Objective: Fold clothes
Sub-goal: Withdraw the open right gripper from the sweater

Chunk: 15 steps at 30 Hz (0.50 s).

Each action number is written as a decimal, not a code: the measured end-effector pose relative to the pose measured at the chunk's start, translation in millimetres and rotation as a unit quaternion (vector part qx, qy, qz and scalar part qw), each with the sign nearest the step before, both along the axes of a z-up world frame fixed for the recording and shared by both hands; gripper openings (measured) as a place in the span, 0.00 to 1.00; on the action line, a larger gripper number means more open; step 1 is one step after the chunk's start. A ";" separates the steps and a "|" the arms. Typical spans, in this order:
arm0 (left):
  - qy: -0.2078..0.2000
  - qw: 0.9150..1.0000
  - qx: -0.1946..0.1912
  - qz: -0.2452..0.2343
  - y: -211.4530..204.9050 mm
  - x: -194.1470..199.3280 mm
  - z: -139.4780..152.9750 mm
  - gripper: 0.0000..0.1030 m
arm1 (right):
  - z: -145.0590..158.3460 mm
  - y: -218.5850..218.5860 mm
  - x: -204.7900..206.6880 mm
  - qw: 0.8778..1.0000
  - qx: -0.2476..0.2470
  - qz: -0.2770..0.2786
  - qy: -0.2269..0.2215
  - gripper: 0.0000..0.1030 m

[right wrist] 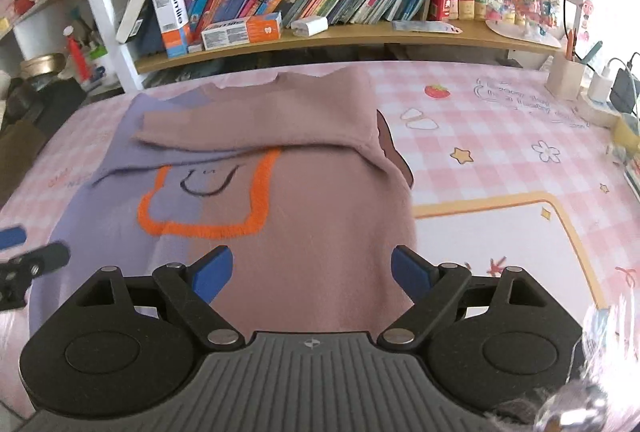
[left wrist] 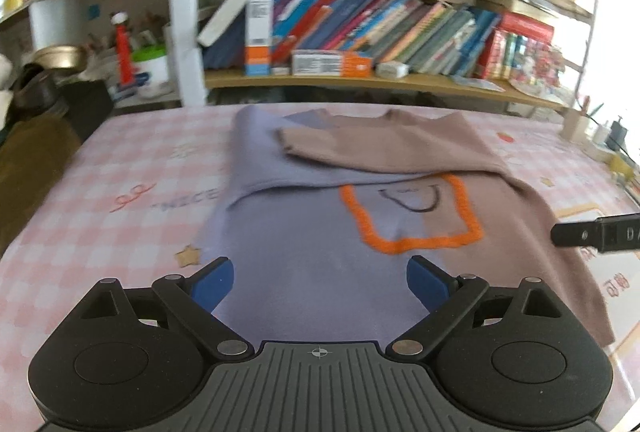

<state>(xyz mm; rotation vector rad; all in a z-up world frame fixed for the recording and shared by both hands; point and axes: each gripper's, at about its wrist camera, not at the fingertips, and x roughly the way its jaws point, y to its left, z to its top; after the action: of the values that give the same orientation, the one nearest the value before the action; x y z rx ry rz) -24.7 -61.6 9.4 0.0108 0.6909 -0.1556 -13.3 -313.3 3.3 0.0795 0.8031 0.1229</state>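
A two-tone sweater (left wrist: 320,216) (right wrist: 304,200), lavender on the left half and dusty pink on the right, lies flat on the table. An orange outline with a smiling face marks its chest. Both sleeves are folded across the upper body, the pink sleeve (right wrist: 256,120) on top. My left gripper (left wrist: 320,282) hovers open over the lavender hem with nothing between its blue pads. My right gripper (right wrist: 312,274) hovers open over the pink hem, also empty. Each gripper's tip shows at the edge of the other's view.
The table carries a pink checked cloth (right wrist: 500,136) with printed stars and text. Behind it stands a bookshelf (right wrist: 340,36) full of books and boxes. A wooden pen holder (right wrist: 566,78) and chargers sit at the far right edge. Jars and bottles crowd the left shelf (left wrist: 120,64).
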 end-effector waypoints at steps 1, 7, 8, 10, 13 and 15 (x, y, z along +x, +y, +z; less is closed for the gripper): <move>0.000 1.000 0.003 -0.005 -5.5 -0.7 0.8 0.93 | -0.2 -2.6 -4.4 1.000 -0.004 0.001 -0.003 0.83; 0.004 1.000 0.021 -0.022 -34.4 -17.6 6.9 0.93 | -3.3 -28.2 -28.6 1.000 0.015 -0.013 0.001 0.84; 0.005 1.000 0.021 -0.022 -38.2 -20.5 7.7 0.93 | -4.3 -31.8 -33.1 1.000 0.017 -0.012 0.002 0.84; 0.009 0.999 0.023 -0.022 -45.5 -26.9 8.1 0.93 | -3.8 -36.9 -40.5 1.000 0.017 -0.007 0.002 0.84; 0.010 0.999 0.029 -0.022 -54.1 -38.6 10.1 0.93 | -3.5 -45.0 -52.1 1.000 0.019 -0.001 0.001 0.84; 0.009 0.999 0.031 -0.019 -57.6 -47.3 11.0 0.93 | -4.5 -48.6 -59.8 1.000 0.023 0.001 0.003 0.84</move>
<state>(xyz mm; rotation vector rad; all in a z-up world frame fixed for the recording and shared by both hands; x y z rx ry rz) -72.0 -119.3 20.3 0.0828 0.7133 -0.1703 -73.0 -362.0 -1.2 0.1230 0.8056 0.1423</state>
